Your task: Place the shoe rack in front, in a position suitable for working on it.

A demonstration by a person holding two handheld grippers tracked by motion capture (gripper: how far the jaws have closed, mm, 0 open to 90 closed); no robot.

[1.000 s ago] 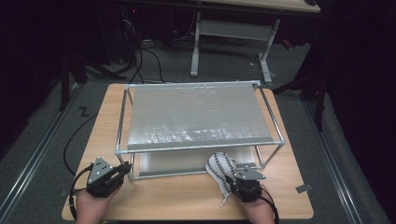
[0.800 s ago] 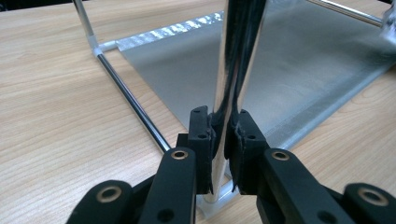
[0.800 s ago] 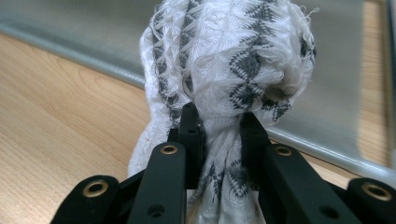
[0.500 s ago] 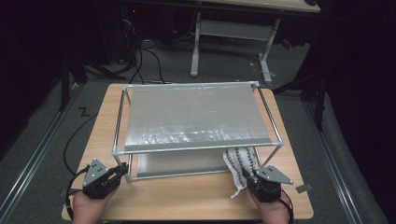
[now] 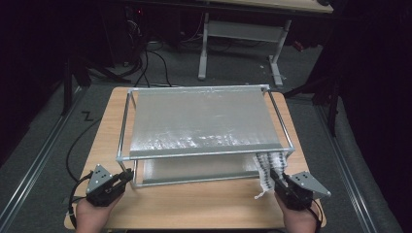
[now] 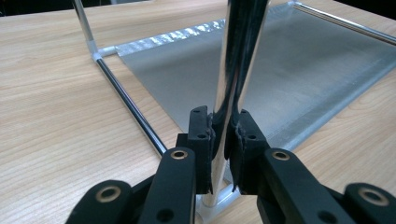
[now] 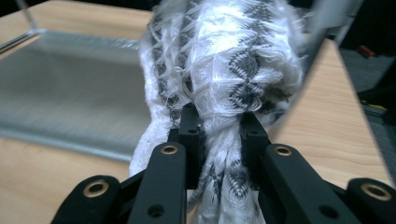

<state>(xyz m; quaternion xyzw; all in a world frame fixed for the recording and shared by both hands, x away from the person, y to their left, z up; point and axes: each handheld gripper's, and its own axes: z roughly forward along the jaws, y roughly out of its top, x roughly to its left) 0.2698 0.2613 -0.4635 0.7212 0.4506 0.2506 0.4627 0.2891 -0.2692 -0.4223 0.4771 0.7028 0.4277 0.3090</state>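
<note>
Item: knitted cloth (image 5: 268,167), white with dark zigzag, bunched at the near right corner of a two-tier metal rack (image 5: 204,121) on the counter (image 5: 194,208), lower right of the high view.

The cloth appeared light, soft and limp, liable to snag on the frame; best taken by a gathered fold. The right gripper (image 5: 278,180) was clamped on such a bunch (image 7: 219,116). The left gripper (image 5: 127,175) was clenched on the rack's near left post (image 6: 236,70), stiff and smooth, steadying it.

A light wooden table (image 5: 204,211) is seen carrying a two-tier metal rack (image 5: 127,156), stood centrally with its grey mesh shelves (image 5: 201,121) level.
</note>
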